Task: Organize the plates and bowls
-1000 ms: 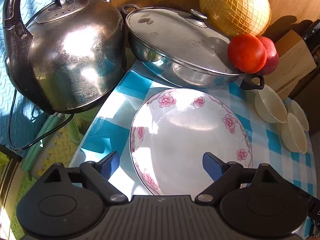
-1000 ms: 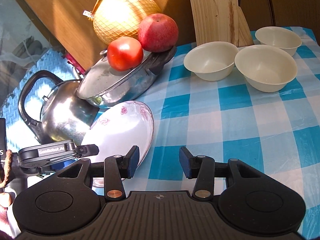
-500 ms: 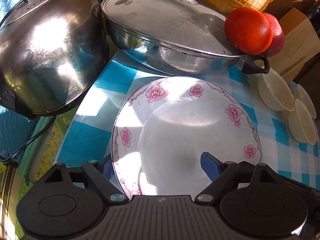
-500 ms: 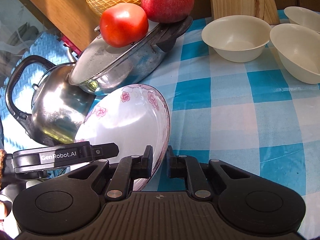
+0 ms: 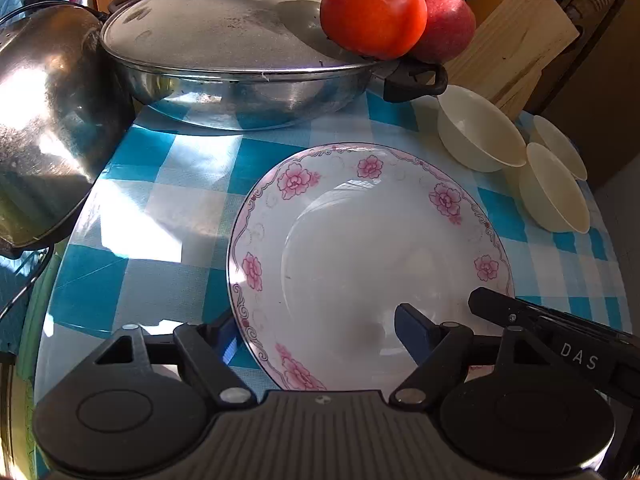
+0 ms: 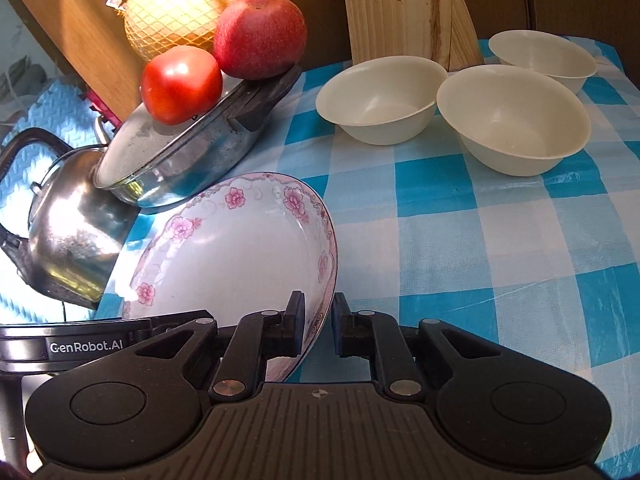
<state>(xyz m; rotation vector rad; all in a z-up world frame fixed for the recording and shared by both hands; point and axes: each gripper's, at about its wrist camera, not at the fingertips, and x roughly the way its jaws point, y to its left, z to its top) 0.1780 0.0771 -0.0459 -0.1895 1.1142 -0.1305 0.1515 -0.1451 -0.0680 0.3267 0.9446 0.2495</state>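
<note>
The right gripper (image 6: 316, 320) has its jaws pinching the near rim of the flowered plate (image 6: 236, 256); one second ago these jaws were spread and stood free in front of the plate. The plate is now tilted, with its right edge raised from the checked cloth (image 6: 460, 248) of the worktop, while before it lay lower and further from this gripper. The left gripper (image 5: 320, 336) has its jaws spread wide, one finger at the left of the plate rim and the other over the plate's white inside; I see no grip there. In the left wrist view the plate (image 5: 368, 264) has shifted to the right and away from the kettle (image 5: 44, 120), and more blue cloth shows between them. The lidded pan (image 5: 236, 60) with the tomato (image 5: 374, 12) and the apple (image 5: 444, 20) on it appears nearer than before. The three cream bowls (image 6: 384, 100) stand on the cloth well apart from the plate, in the same group as earlier.
</note>
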